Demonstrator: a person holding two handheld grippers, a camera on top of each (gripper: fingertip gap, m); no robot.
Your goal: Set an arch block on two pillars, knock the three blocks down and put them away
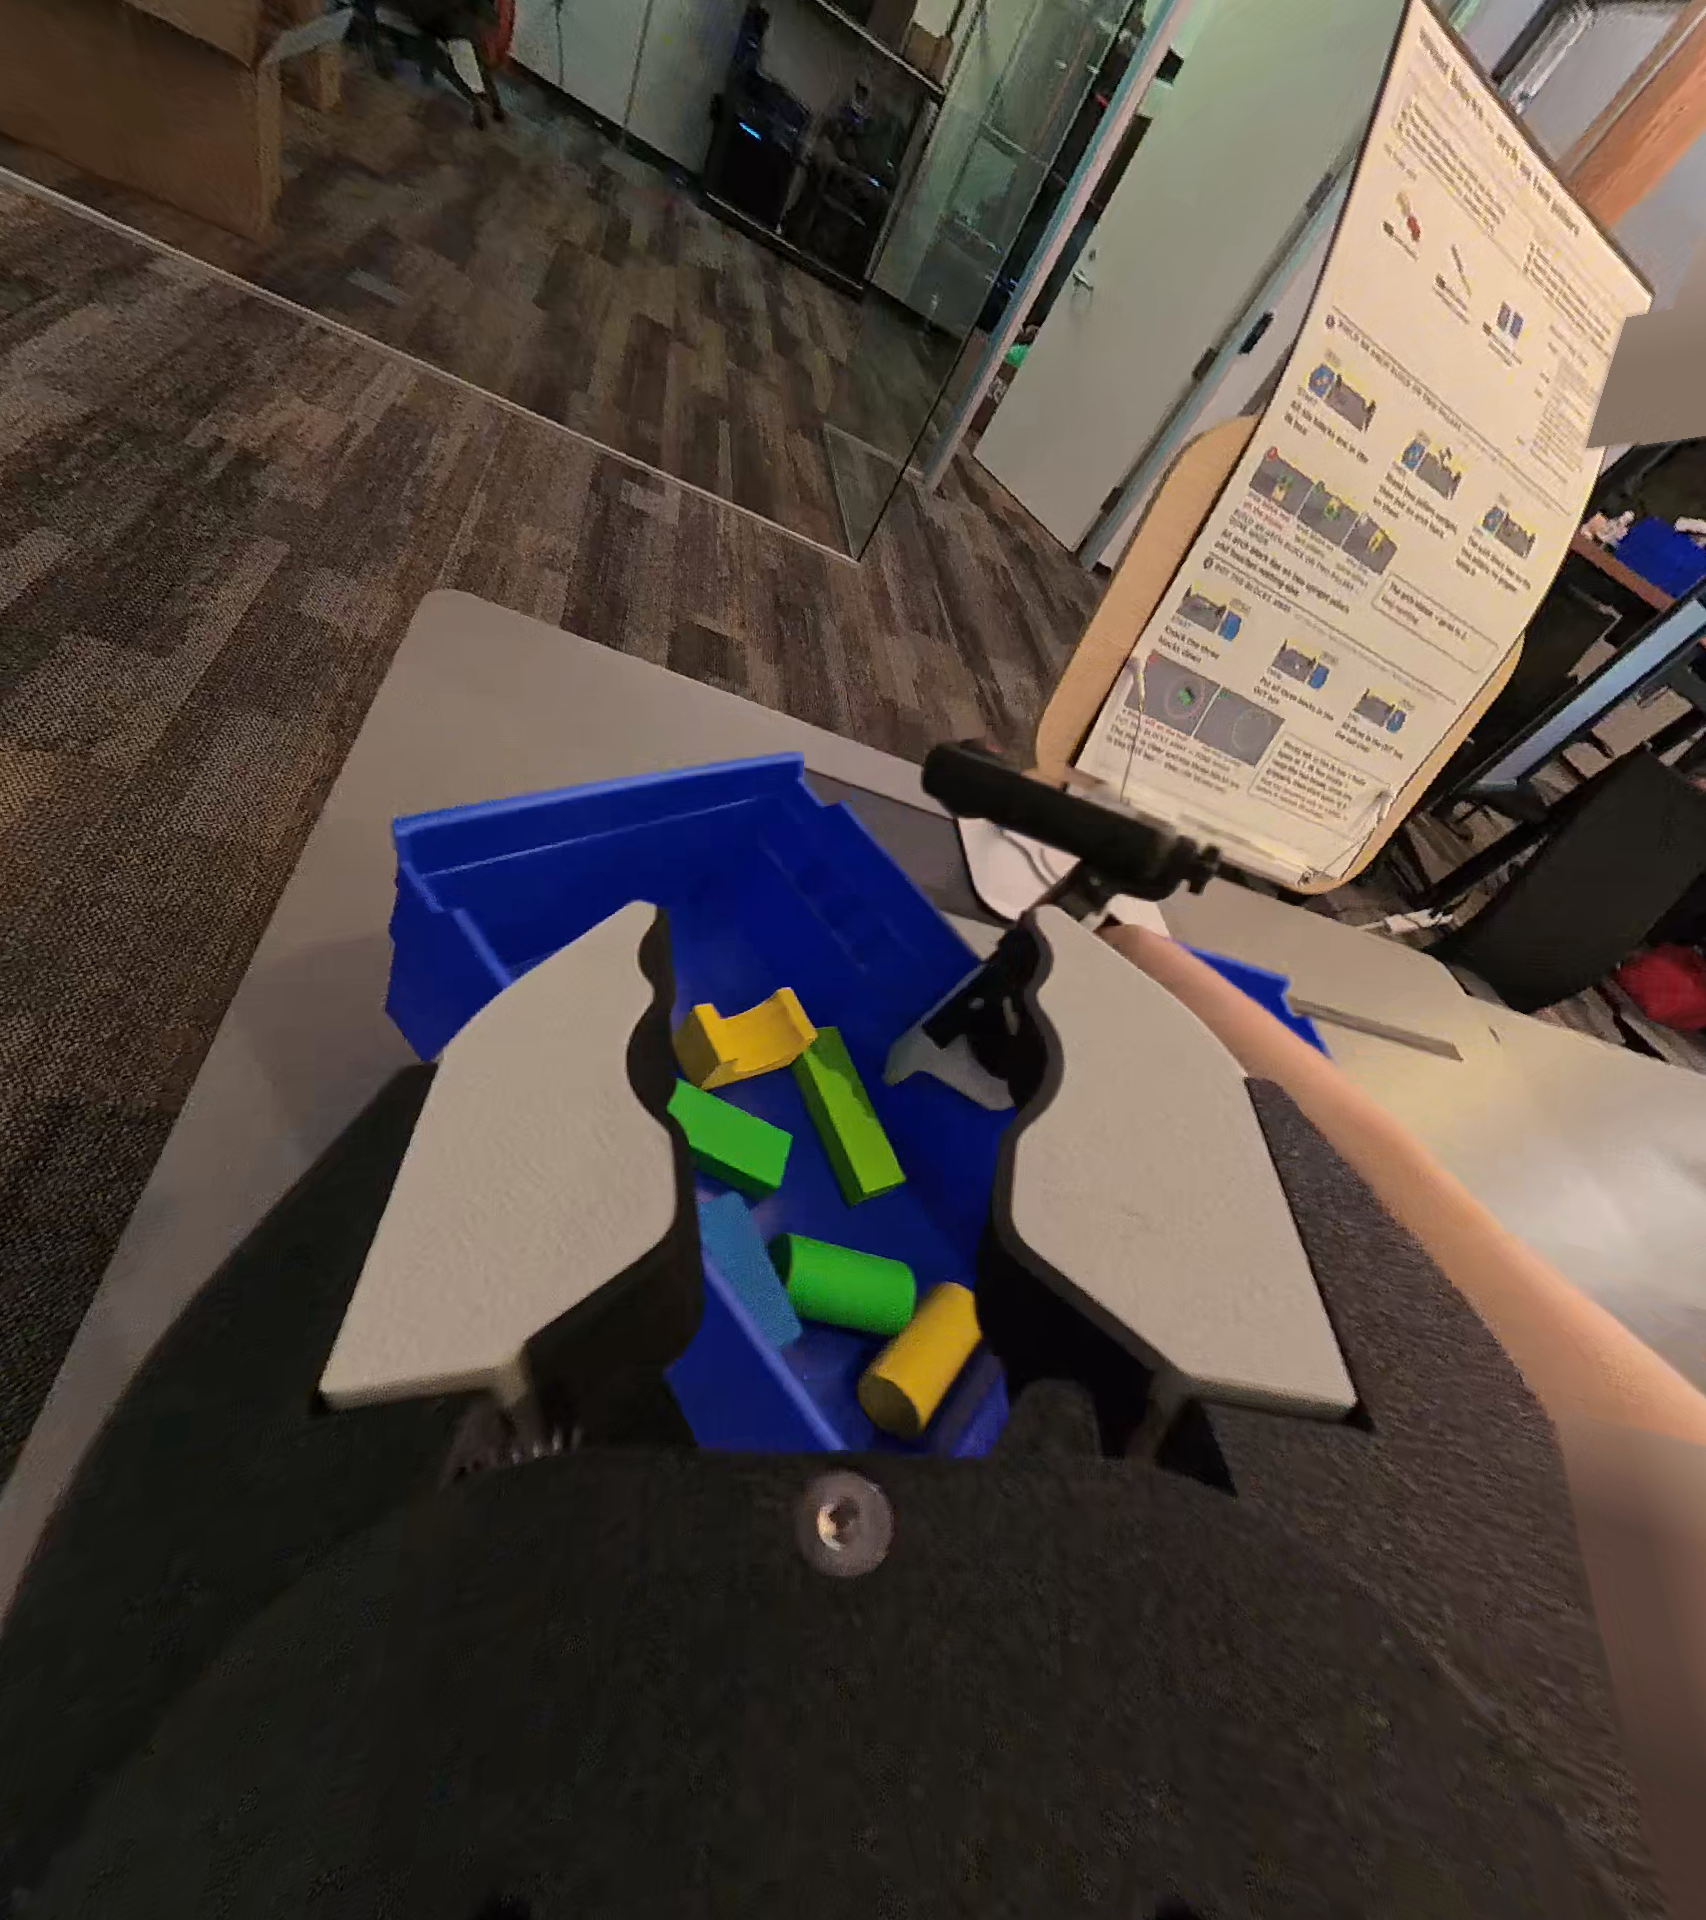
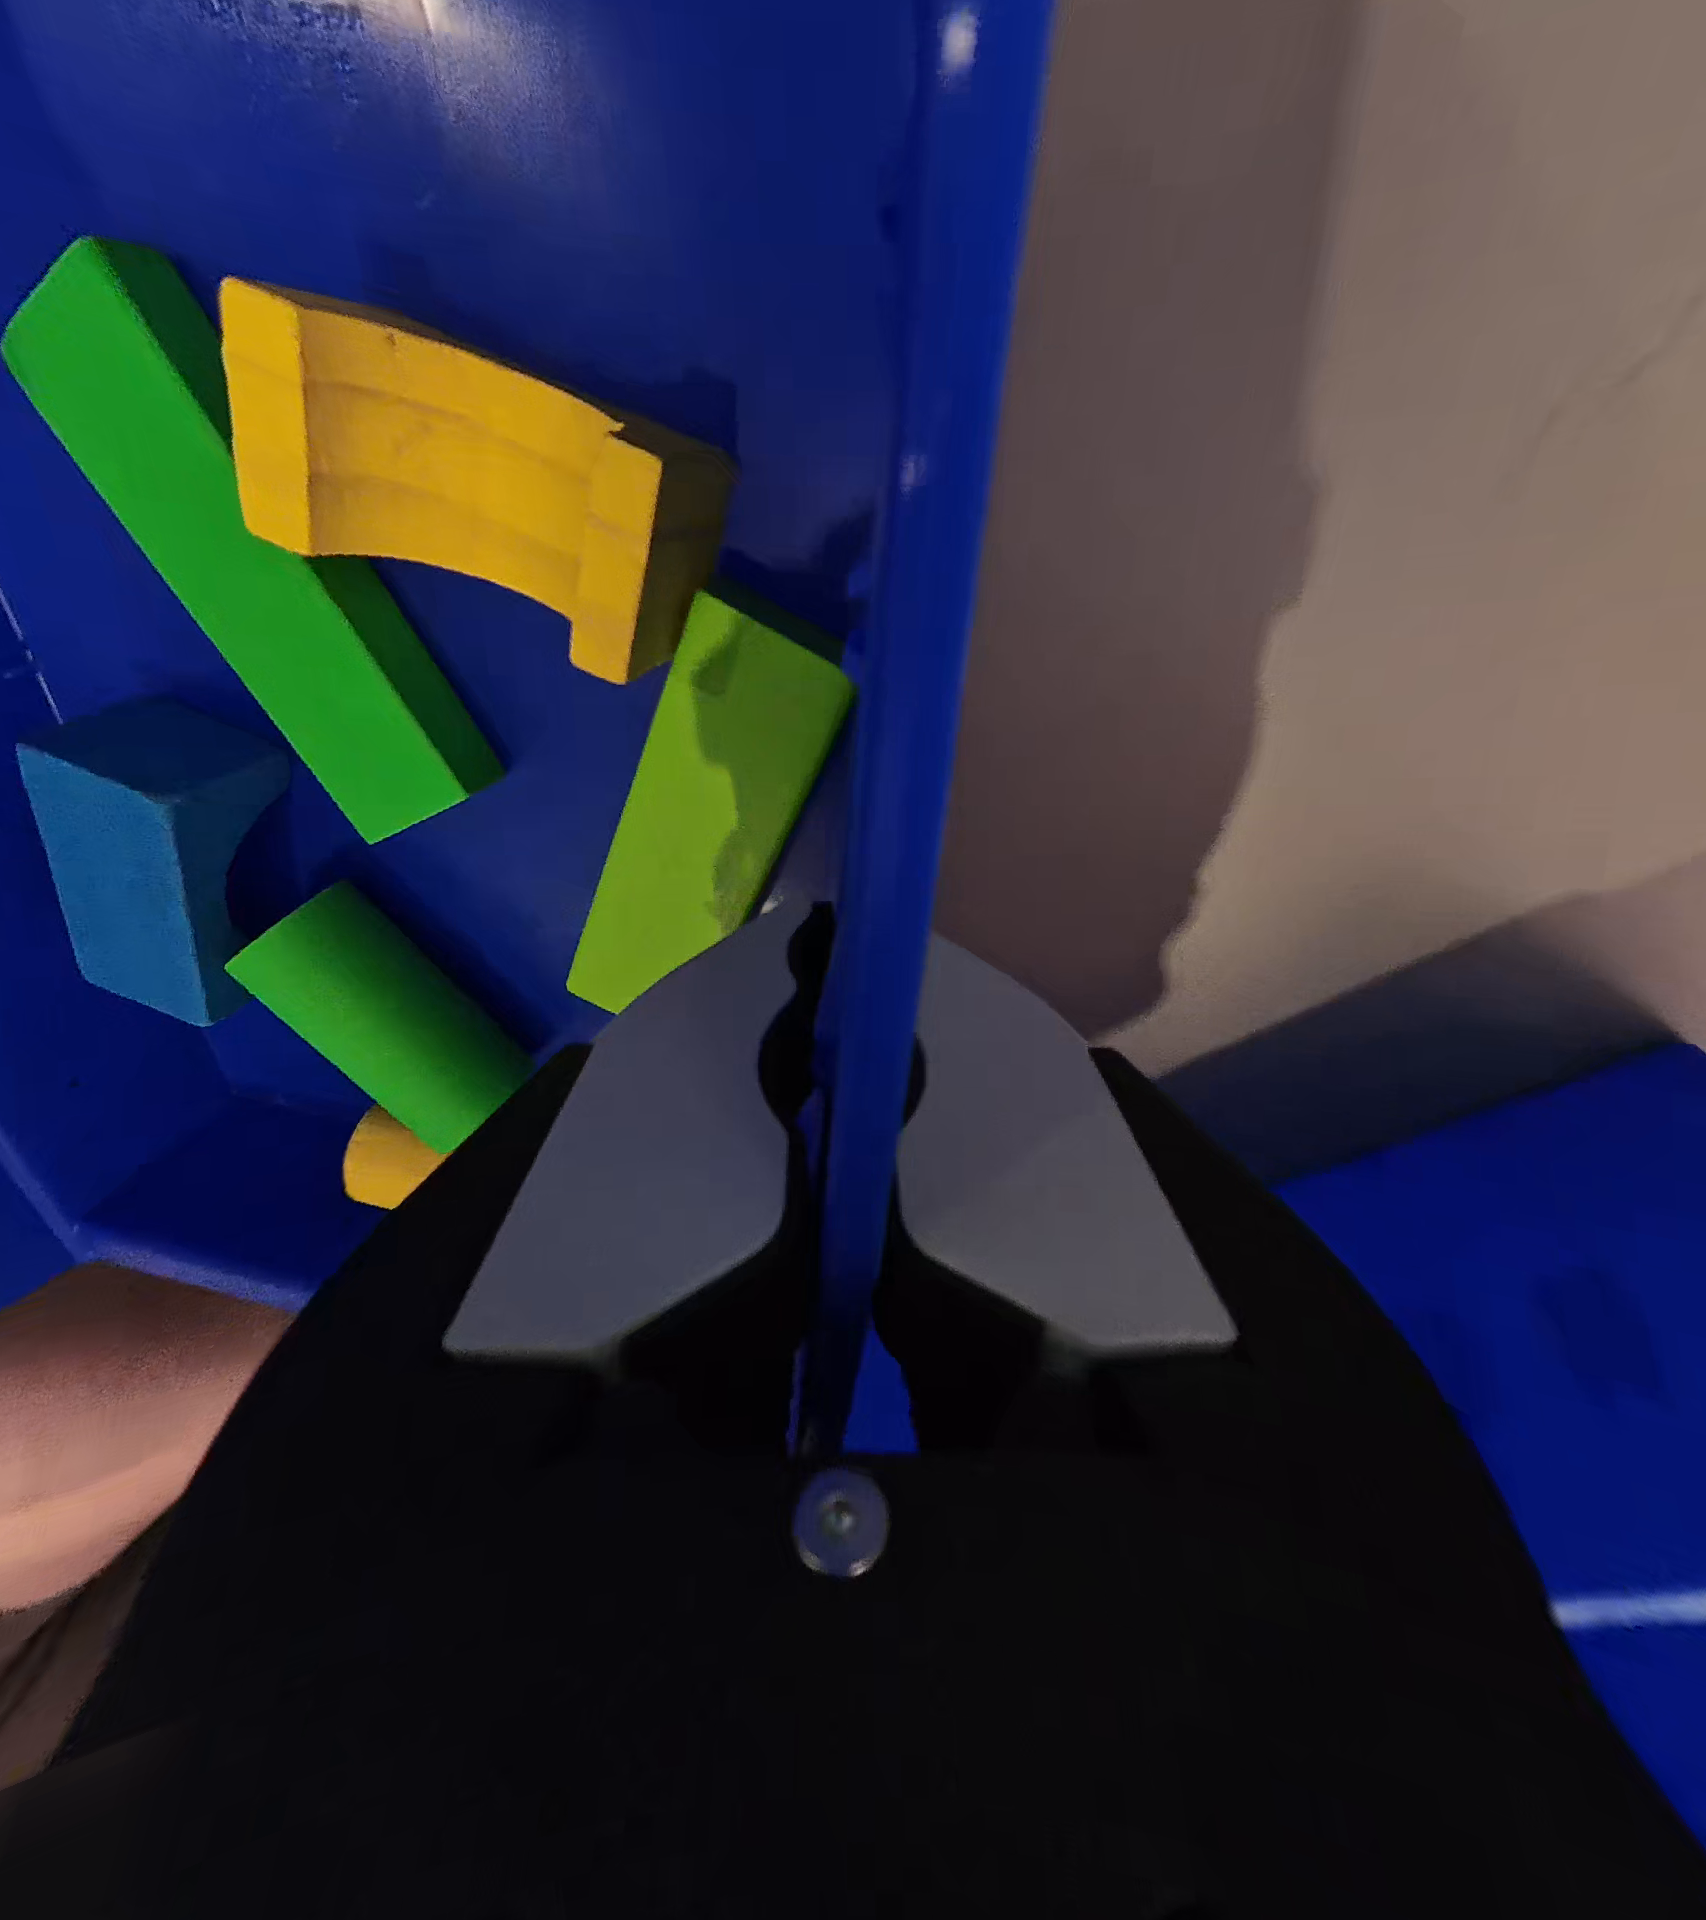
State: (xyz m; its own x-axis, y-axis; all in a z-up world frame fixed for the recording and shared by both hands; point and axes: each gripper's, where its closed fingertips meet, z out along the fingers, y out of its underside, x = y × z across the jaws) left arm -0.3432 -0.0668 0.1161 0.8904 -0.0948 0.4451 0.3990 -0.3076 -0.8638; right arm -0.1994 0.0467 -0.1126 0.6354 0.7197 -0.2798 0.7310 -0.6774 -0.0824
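A blue bin (image 1: 558,883) sits on the grey table and holds several blocks: a yellow arch (image 1: 745,1034), a light green bar (image 1: 847,1117), a green bar (image 1: 729,1138), a blue arch (image 1: 750,1268), a green cylinder (image 1: 849,1283) and a yellow cylinder (image 1: 922,1356). My left gripper (image 1: 844,920) is open and empty above the bin. My right gripper (image 2: 859,935) is shut on the bin's right wall (image 2: 890,623), one finger inside and one outside; it also shows in the left wrist view (image 1: 974,1039). In the right wrist view, the yellow arch (image 2: 444,468) lies near the light green bar (image 2: 714,800).
A second blue bin (image 2: 1555,1351) stands just right of the first. A person's forearm (image 1: 1348,1143) crosses the table (image 1: 516,675) on the right. A large instruction board (image 1: 1348,520) stands at the table's far right. Carpeted floor lies beyond the left edge. The grippers' ends are close to 30 cm from one another.
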